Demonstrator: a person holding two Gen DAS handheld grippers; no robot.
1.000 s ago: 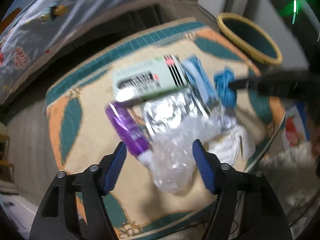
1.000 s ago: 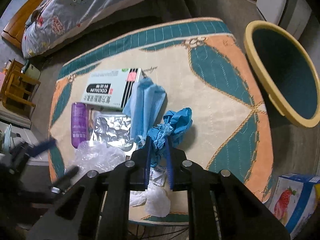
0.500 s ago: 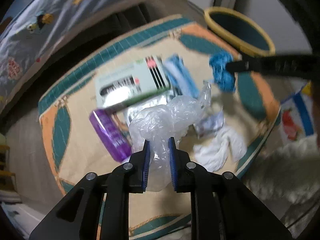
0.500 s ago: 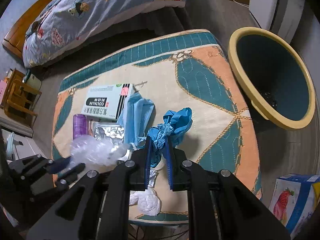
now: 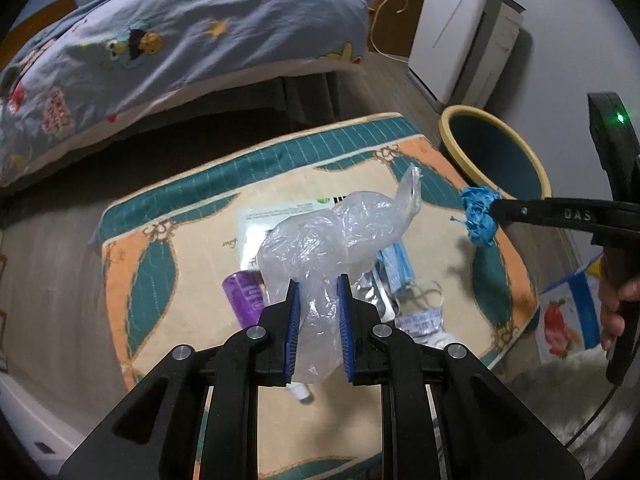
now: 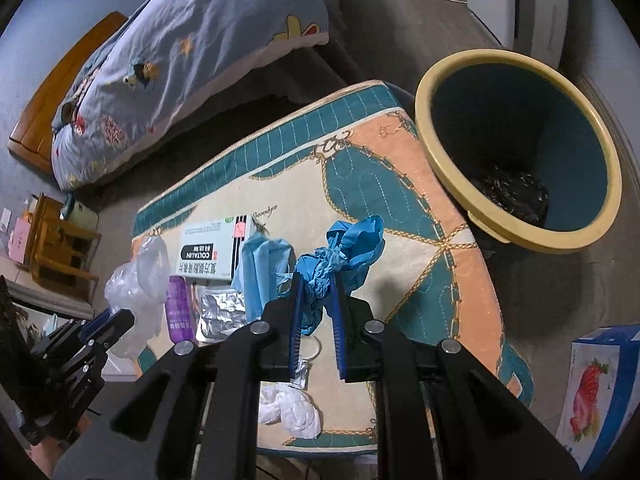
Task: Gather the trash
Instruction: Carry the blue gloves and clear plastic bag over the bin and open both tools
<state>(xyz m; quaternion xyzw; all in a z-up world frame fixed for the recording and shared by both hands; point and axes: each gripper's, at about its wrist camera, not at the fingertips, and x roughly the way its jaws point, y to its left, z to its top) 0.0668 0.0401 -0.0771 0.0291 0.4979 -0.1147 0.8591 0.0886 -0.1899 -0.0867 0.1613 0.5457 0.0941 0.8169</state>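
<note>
Your left tongs (image 5: 316, 320) are clamped on the crumpled clear plastic bag (image 5: 340, 236), lifted off the patterned teal-and-orange quilted mat (image 5: 160, 248); your right tongs (image 6: 316, 320) are clamped on the crumpled blue nitrile glove (image 6: 340, 252), also up in the air. The key relation: the round yellow-rimmed teal bin (image 6: 520, 236) sits off the mat's far right corner, ahead and right of both tongs, mouth tipped toward you. Your right tongs are nearer it (left wrist view puts the glove just short of the rim), so I'd judge the glove drops first. The bag's long axis runs up and away from the left tongs, its loose tail pointing toward the bin; the glove's bunch stands roughly upright out of the right tongs. Still on the mat: white medicine box (image 6: 212, 252), purple tube (image 6: 178, 308), silver foil blister (image 6: 220, 312), light blue face mask (image 6: 260, 268), white tissue wad (image 6: 292, 408).
</note>
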